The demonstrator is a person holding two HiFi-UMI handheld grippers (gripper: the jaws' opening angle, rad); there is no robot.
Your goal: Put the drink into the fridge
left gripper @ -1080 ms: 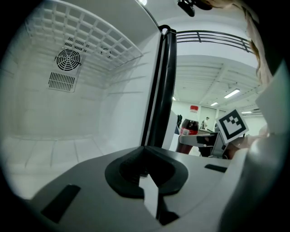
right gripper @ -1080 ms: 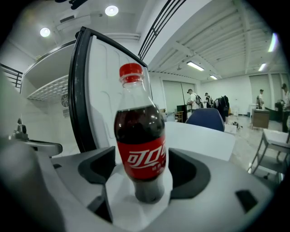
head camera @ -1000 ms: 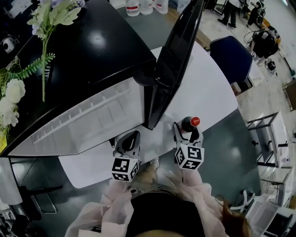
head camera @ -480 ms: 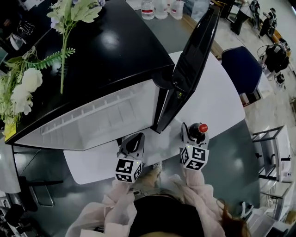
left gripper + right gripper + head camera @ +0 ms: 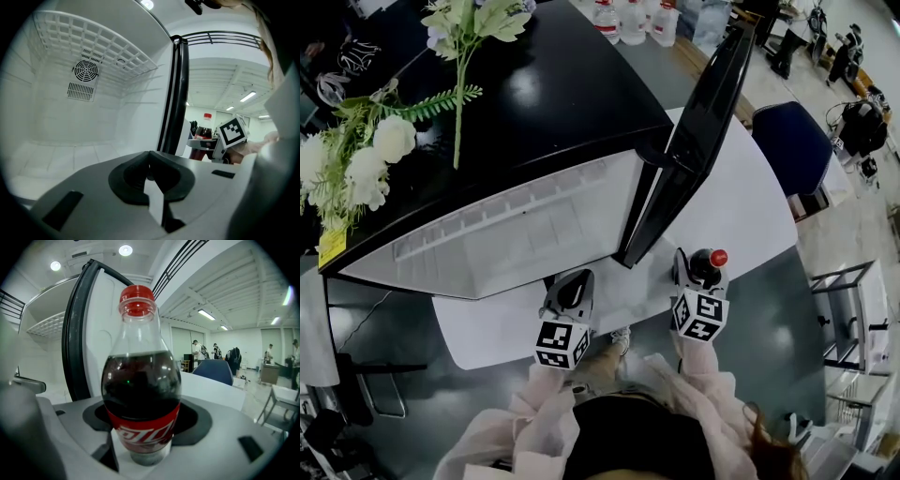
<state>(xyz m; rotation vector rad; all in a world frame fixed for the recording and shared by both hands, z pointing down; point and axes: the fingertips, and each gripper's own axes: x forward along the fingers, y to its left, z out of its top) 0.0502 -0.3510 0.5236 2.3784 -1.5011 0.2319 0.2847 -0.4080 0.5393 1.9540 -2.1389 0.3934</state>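
The drink is a cola bottle (image 5: 140,394) with a red cap, upright between the jaws of my right gripper (image 5: 143,448), which are shut on its lower part. In the head view this bottle (image 5: 711,262) and right gripper (image 5: 697,274) are just right of the fridge door's (image 5: 694,131) near edge, over the white table (image 5: 741,206). My left gripper (image 5: 570,291) is in front of the open fridge with its jaws together and nothing between them. The left gripper (image 5: 151,180) view looks into the white fridge interior (image 5: 70,136), with a wire shelf (image 5: 93,42) above and the bottle (image 5: 202,136) off to the right.
The black fridge door stands open between the two grippers. White flowers (image 5: 366,159) lie on the black fridge top. Water bottles (image 5: 628,17) stand on the floor behind it. A blue chair (image 5: 792,141) is beyond the table, and people (image 5: 215,352) stand far off.
The head view has swung, showing more of the fridge's open front. The right gripper and bottle stay beside the door's near edge. The left gripper has hardly moved.
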